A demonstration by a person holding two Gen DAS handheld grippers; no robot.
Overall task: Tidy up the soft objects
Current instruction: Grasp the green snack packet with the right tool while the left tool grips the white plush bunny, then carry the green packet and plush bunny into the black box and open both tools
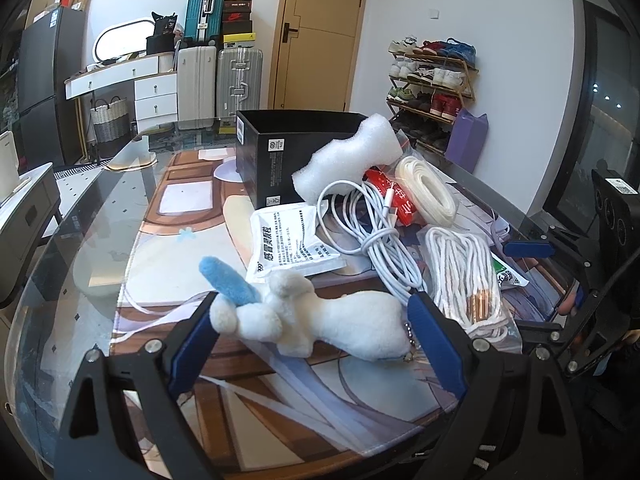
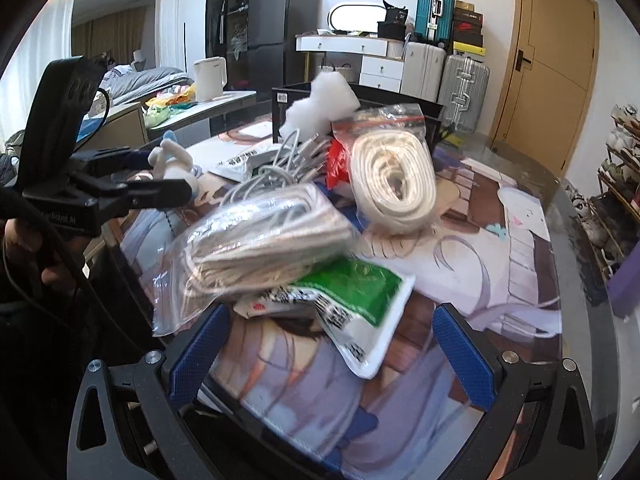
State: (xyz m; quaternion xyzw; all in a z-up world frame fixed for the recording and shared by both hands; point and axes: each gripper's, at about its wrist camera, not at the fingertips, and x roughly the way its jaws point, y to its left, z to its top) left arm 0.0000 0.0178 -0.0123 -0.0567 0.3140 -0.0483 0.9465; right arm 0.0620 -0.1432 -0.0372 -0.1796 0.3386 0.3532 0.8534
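Observation:
A white plush toy [image 1: 320,320] with a blue ear lies on the printed mat between the wide-open fingers of my left gripper [image 1: 314,314]; the pads stand at either end of it. Behind it are a white medicine pouch [image 1: 292,240], a white cable bundle [image 1: 380,236], bagged white rope [image 1: 468,284], a cream tubing coil [image 1: 426,190] and white foam [image 1: 352,160] leaning on a black box [image 1: 276,152]. My right gripper [image 2: 330,338] is open over a green-and-white pouch [image 2: 352,300], with the bagged rope [image 2: 264,240] just beyond. The left gripper [image 2: 120,184] also shows in the right wrist view.
The printed mat [image 1: 200,208] lies on a glass table [image 1: 80,240]. A red packet [image 1: 392,196] sits among the cables. A side counter [image 2: 192,108] with a kettle stands left; suitcases [image 1: 220,76], a dresser and a shoe rack [image 1: 432,80] are behind.

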